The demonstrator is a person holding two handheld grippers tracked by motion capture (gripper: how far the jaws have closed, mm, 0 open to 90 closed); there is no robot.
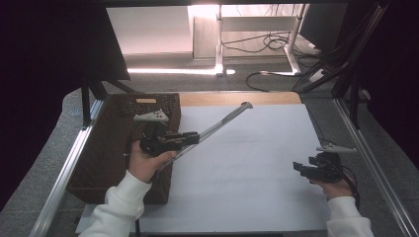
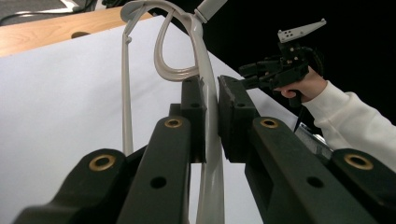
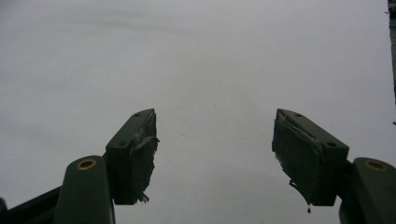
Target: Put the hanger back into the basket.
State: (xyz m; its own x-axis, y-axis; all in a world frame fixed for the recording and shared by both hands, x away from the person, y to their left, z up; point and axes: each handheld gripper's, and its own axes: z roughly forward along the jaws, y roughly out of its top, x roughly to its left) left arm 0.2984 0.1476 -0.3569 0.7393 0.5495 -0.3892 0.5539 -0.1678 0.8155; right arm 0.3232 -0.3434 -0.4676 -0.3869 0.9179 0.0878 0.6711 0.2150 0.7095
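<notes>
A long grey metal utensil (image 1: 222, 122) with a looped wire end (image 2: 161, 60) slants up and to the right over the white sheet (image 1: 247, 168). My left gripper (image 1: 195, 137) is shut on its shaft (image 2: 211, 140), above the right rim of a dark wicker basket (image 1: 99, 158); both pads press on the metal. Over the sheet's right edge, my right gripper (image 1: 298, 168) hangs open. Nothing lies between its fingertips (image 3: 215, 140), and only white sheet is beneath them. From the left gripper view, the right gripper (image 2: 250, 74) appears farther off in a white-sleeved hand.
The basket occupies the table's left side between the metal rail (image 1: 64, 173) and the sheet. A strip of wooden tabletop (image 1: 237, 98) runs behind the sheet. Another rail (image 1: 365, 153) borders the right side. Cables and table legs lie on the floor beyond.
</notes>
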